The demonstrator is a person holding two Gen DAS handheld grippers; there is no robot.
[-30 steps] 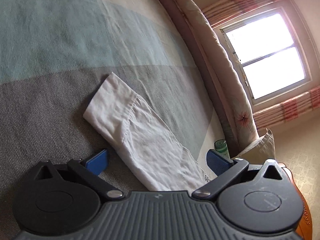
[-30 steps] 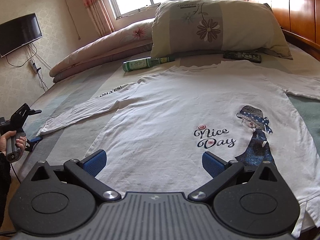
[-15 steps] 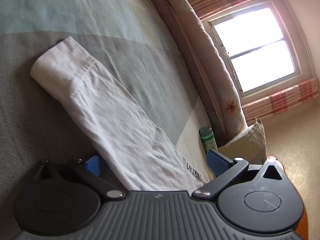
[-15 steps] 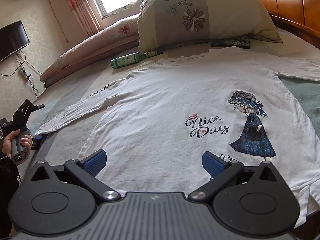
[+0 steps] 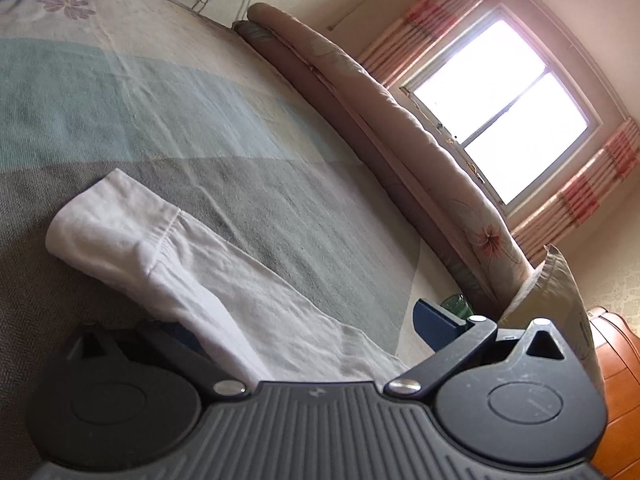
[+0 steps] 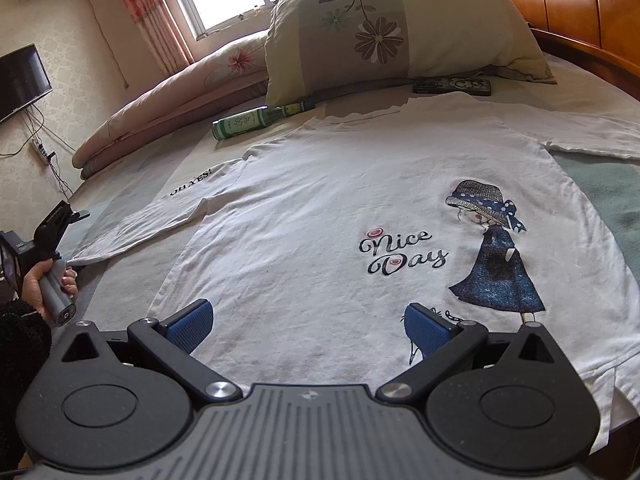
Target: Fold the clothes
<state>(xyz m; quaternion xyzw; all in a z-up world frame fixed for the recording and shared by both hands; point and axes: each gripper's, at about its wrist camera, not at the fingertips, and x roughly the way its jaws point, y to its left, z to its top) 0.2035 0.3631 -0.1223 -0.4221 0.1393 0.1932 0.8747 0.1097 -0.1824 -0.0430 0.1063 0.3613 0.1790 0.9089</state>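
Looking along my right gripper, I see a white shirt spread flat on the bed, front side up. It has a picture of a girl in a blue dress and the words "Nice Day" on it. My right gripper's two blue pads are wide apart and hold nothing. They sit low over the bottom part of the shirt, with shirt cloth showing between them.

One long sleeve of the shirt reaches out to the left edge of the bed. That is where my left gripper is. A hand in a dark fuzzy cuff holds its grey handle there.

From the left camera, the sleeve runs between the two pads, and the cuff end lies out ahead on the grey part of the bed cover. One blue pad is out in the open on the right. The other pad is tucked under the edge of the sleeve, so I can hardly see it. The pads are far apart and are not pinching the sleeve.

A green bottle lies above the shirt, by a big flowered pillow. A rolled quilt runs along the far side of the bed under the window. A dark flat thing lies by the pillow, just above the collar.
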